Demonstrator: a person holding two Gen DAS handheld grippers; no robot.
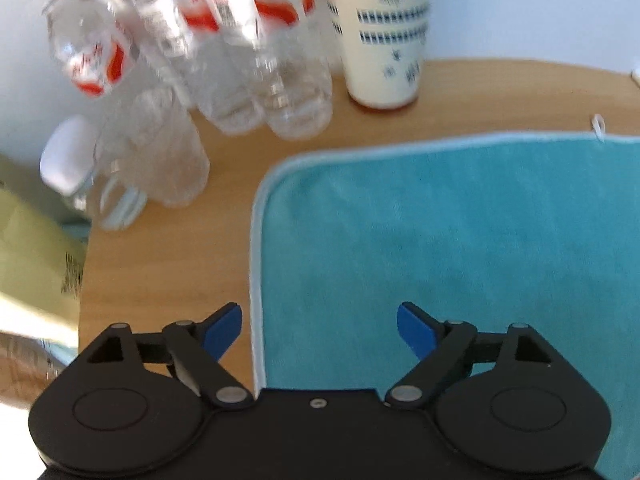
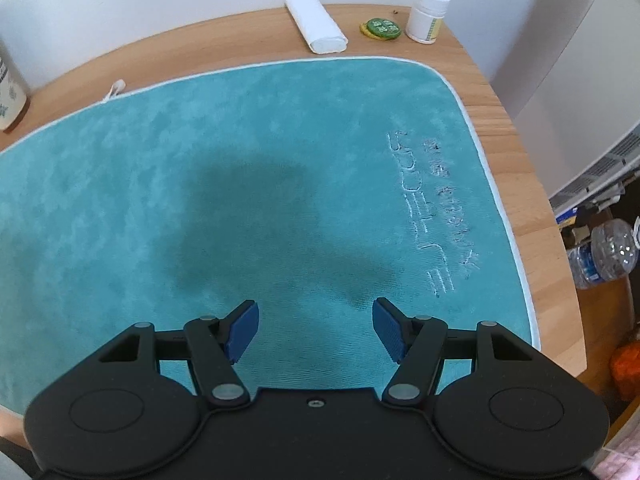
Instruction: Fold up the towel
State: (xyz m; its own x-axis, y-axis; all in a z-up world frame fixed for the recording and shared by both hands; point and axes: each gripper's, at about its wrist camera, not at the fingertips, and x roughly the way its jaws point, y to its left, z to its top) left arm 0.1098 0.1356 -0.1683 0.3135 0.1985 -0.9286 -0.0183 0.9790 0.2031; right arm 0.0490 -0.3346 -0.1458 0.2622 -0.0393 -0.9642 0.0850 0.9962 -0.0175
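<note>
A teal towel with a pale hem lies flat and spread out on the wooden table. My left gripper hovers open over the towel's left edge, one blue pad over bare wood, the other over cloth. In the right wrist view the same towel fills the table, with embroidered lettering near its right side. My right gripper is open above the towel's near part, nothing between its pads. A small hanging loop sticks out at the far edge.
Several clear plastic bottles and a cream printed cup crowd the table's far left. A glass jar with a white lid stands by them. At the far right sit a white folded packet, green caps and a white pill bottle.
</note>
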